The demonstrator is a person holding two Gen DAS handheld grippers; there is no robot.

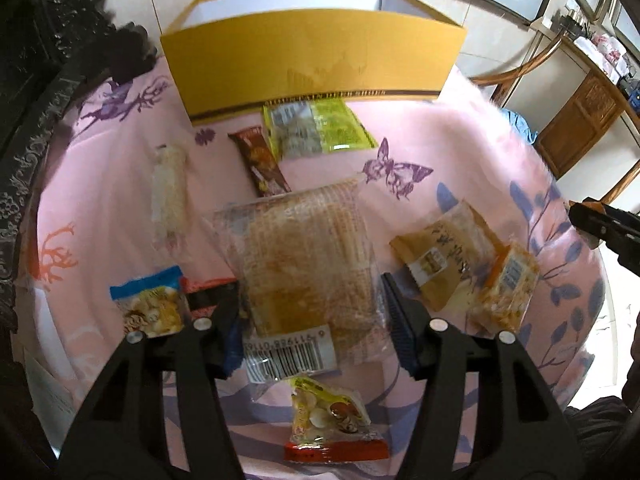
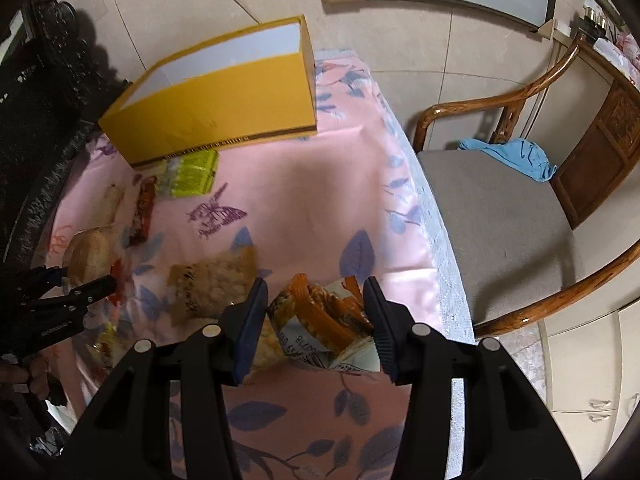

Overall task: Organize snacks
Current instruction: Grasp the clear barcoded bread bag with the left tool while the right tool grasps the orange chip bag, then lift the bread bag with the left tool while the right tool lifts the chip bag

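We hold the left gripper (image 1: 312, 320) spread wide around the clear cracker pack (image 1: 304, 264) on the worktop (image 1: 440, 152) — light, crinkly, brittle inside, so we judge its flat sides safest. Our right gripper (image 2: 316, 320) straddles the orange packet (image 2: 320, 316), jaws parted — the yellow box (image 2: 216, 108) waits behind.

clear packet (image 1: 308, 264) barcode label: partial digits "9119".

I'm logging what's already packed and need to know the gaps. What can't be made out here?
- Yellow box contents: both views, its front wall hides the floor.
- Red packet: left wrist view, mostly behind the left gripper finger.
- Brown bar label: blurred.
- Whether the right gripper touches the orange packet: unclear.
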